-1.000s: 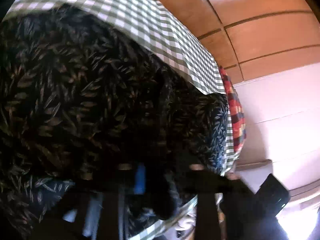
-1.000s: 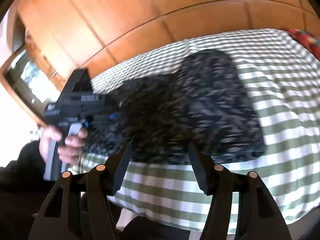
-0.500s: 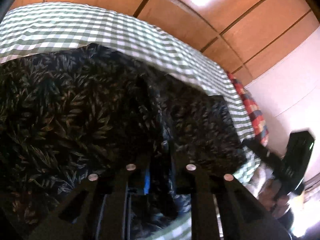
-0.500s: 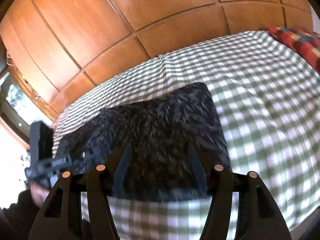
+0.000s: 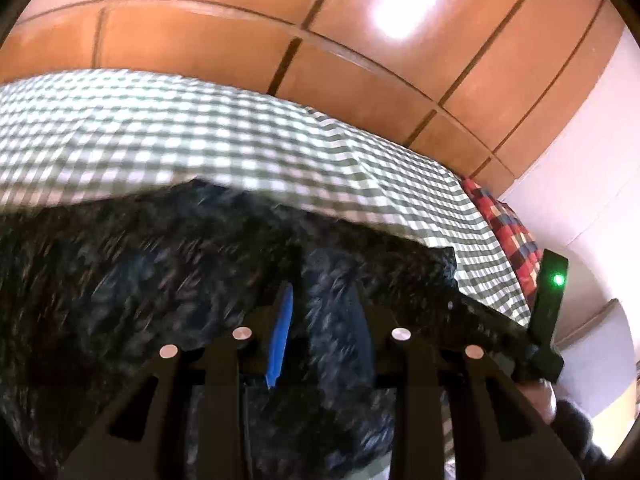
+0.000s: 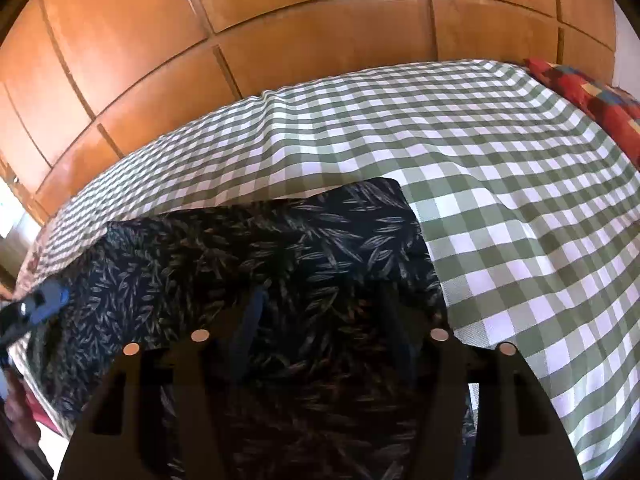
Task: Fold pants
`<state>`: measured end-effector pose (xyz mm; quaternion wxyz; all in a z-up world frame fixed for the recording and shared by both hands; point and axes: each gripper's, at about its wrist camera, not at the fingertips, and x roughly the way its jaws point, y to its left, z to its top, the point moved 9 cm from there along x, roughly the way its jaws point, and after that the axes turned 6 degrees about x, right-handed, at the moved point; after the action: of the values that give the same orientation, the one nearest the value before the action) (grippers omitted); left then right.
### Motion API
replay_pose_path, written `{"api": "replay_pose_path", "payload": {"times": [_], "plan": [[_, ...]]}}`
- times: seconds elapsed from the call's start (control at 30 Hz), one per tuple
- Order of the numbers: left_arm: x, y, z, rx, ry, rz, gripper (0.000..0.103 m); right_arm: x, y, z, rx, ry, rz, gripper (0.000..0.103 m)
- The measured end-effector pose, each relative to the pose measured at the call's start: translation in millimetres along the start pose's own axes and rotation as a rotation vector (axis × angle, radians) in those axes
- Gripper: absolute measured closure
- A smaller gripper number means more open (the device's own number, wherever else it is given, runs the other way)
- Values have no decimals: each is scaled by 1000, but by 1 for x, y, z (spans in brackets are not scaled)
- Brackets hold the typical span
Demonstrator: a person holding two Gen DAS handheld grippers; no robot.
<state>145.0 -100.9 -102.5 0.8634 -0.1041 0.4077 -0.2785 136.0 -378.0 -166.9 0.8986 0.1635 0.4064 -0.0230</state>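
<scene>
Dark leaf-print pants (image 6: 280,248) lie on a bed with a green-and-white checked sheet (image 6: 500,200). They also show, blurred, in the left wrist view (image 5: 160,264). My left gripper (image 5: 324,292) stands open, its fingers low over the near edge of the cloth with fabric between them. My right gripper (image 6: 324,304) is open, its fingers over the pants' near right part. The right gripper's body (image 5: 548,312) shows at the right of the left wrist view, and the left gripper's body (image 6: 36,308) at the left edge of the right wrist view.
Orange wooden panelling (image 6: 280,40) runs behind the bed. A red checked pillow (image 6: 592,96) lies at the bed's far right corner; it also shows in the left wrist view (image 5: 508,232). A white wall (image 5: 580,168) stands at the right.
My left gripper went from shut on the pants to open and dropped lower, closer to the bed edge. My right gripper moved forward over the pants.
</scene>
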Motion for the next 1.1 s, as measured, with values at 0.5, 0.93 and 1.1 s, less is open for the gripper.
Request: {"api": "replay_pose_path", "payload": {"times": [0.5, 0.93, 1.1], "plan": [[35, -12, -39, 84, 108, 47, 73, -70, -27, -63, -195, 80, 7, 76], [-25, -28, -54, 161, 2, 55, 60, -74, -25, -62, -126, 22, 6, 74], [-26, -39, -87, 248, 63, 53, 60, -78, 8, -56, -142, -27, 78, 74]]}}
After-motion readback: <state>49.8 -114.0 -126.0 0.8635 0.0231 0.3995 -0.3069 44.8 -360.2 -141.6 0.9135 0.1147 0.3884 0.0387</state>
